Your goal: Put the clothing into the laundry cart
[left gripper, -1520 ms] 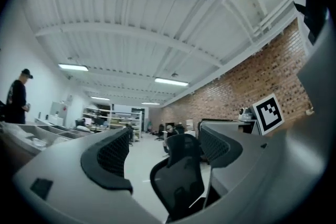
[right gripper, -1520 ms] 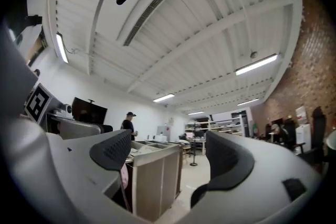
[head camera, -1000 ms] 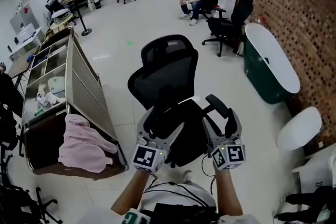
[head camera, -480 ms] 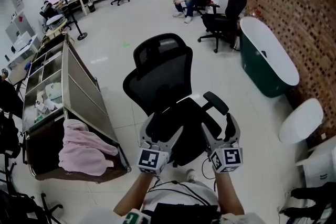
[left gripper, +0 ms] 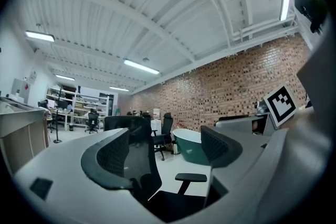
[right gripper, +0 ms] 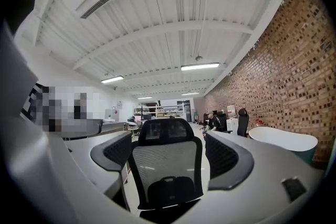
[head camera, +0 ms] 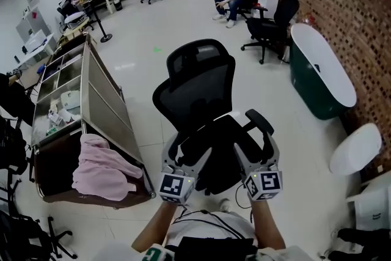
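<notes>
Both the left gripper [head camera: 190,153] and the right gripper [head camera: 256,147] stood wide open and empty, near the black office chair [head camera: 198,88]. The pink clothing [head camera: 104,171] lay in the laundry cart [head camera: 101,104], at the left.

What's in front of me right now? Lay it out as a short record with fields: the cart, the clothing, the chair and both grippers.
laundry cart: left of the head view, beside the chair
pink clothing: heaped in the cart's near end
office chair: black mesh, straight ahead, seat toward the person
left gripper: jaws apart, holding nothing, over the chair seat
right gripper: jaws apart, holding nothing, over the chair seat
green tub: right side, along the brick wall
</notes>
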`<state>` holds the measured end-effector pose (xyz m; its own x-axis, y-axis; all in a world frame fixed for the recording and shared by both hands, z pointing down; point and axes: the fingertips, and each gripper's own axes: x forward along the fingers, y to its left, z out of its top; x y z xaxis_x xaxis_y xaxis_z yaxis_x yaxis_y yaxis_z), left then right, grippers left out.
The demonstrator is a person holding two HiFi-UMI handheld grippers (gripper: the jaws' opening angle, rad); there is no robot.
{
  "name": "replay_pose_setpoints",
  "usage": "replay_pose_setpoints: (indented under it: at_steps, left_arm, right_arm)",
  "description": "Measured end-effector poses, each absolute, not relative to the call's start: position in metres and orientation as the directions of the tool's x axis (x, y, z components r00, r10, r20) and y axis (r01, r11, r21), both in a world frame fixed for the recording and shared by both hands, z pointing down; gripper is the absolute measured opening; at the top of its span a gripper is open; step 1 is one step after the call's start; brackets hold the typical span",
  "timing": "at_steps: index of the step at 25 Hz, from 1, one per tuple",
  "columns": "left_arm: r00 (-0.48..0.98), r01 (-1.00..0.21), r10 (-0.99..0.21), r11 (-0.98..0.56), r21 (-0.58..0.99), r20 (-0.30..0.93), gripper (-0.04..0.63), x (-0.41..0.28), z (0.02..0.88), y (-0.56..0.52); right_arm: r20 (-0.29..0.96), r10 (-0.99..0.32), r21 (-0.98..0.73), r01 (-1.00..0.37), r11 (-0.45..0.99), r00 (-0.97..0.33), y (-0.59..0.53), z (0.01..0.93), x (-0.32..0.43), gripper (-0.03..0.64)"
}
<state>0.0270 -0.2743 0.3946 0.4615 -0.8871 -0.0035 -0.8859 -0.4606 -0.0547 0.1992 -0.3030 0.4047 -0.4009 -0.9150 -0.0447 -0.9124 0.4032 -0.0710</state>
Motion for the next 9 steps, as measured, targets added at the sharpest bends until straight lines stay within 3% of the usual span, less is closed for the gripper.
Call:
replay_pose_setpoints:
  at_steps: [9]
  left_arm:
    - [0.440, -0.895, -0.898, -0.439, -0.079, 0.007, 0.410, 0.016, 0.399, -0.276]
  right_arm:
    - [-0.033, -0.894, -0.065, -0.891, 0.448, -0.447, -0.309, 0.412, 0.180, 0.465]
